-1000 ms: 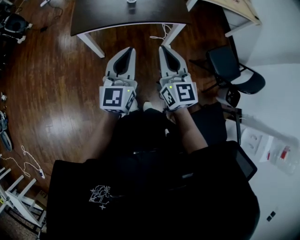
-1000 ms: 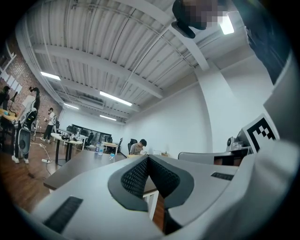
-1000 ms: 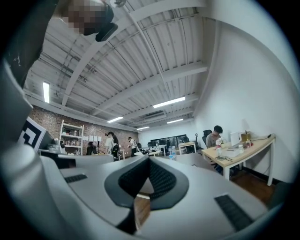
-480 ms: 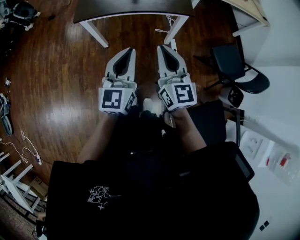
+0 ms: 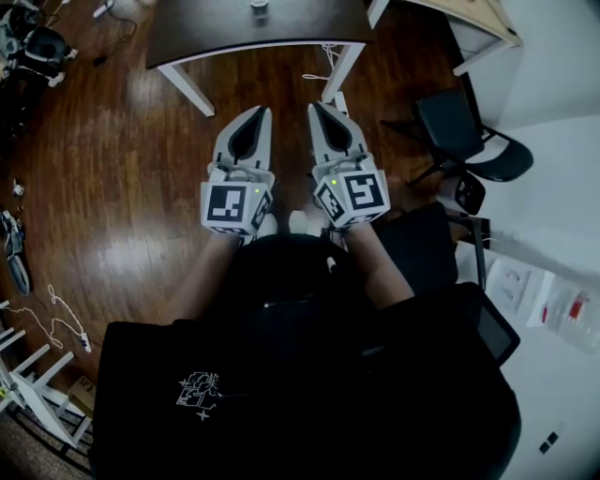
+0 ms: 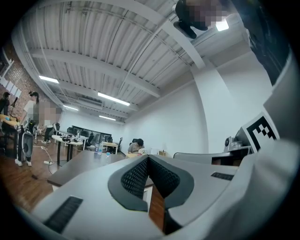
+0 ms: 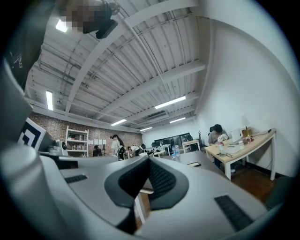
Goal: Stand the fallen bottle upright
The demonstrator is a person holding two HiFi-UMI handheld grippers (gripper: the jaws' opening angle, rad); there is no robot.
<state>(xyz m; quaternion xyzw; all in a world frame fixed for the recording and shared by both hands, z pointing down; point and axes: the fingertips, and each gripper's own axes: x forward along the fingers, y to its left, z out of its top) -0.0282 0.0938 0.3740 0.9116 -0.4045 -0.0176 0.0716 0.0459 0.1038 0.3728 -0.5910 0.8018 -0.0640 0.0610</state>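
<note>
Bottle (image 5: 260,6) small at the far edge of the dark table (image 5: 216,33), well apart from both grippers.
Too small to tell whether lying or upright. Left gripper (image 5: 260,111) and right gripper (image 5: 314,106) held side by side, level, pointing toward the table, above the wood floor (image 5: 122,169). Both clenched tight, pads meeting at the tips, nothing between them. Black chair (image 5: 459,131) off to the right.

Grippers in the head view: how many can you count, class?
2. The left gripper sits left of centre, the right gripper beside it, both pointing toward the dark table; none seems hidden.
</note>
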